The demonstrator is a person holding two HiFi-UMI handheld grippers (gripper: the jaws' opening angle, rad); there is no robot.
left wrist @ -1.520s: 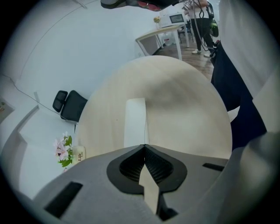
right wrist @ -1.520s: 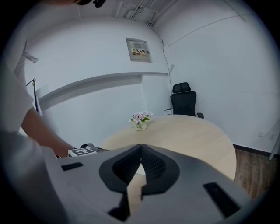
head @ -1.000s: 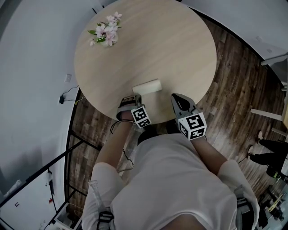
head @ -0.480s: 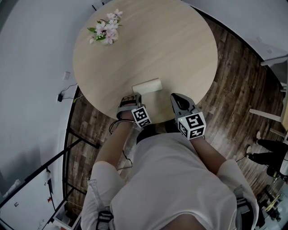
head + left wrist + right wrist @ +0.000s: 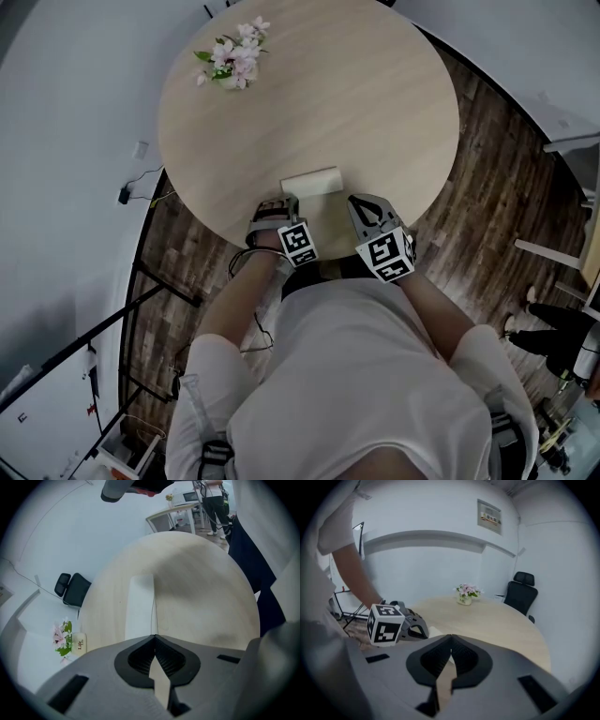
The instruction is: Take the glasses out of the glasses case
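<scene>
The white glasses case (image 5: 311, 182) lies on the round counter (image 5: 375, 94), just in front of the left tongs (image 5: 283, 201). The left tongs and the right tongs (image 5: 356, 202) are both squeezed closed, holding nothing.

- Soft, even light is coming from overhead, leaving the table (image 5: 375, 112) free of glare.
- The head view is looking dim and greyish.
- A faint shadow is lying across the tabletop.
- Both gripper views are bowing into black corners, and the right gripper (image 5: 451, 637) is blurring up close.
</scene>
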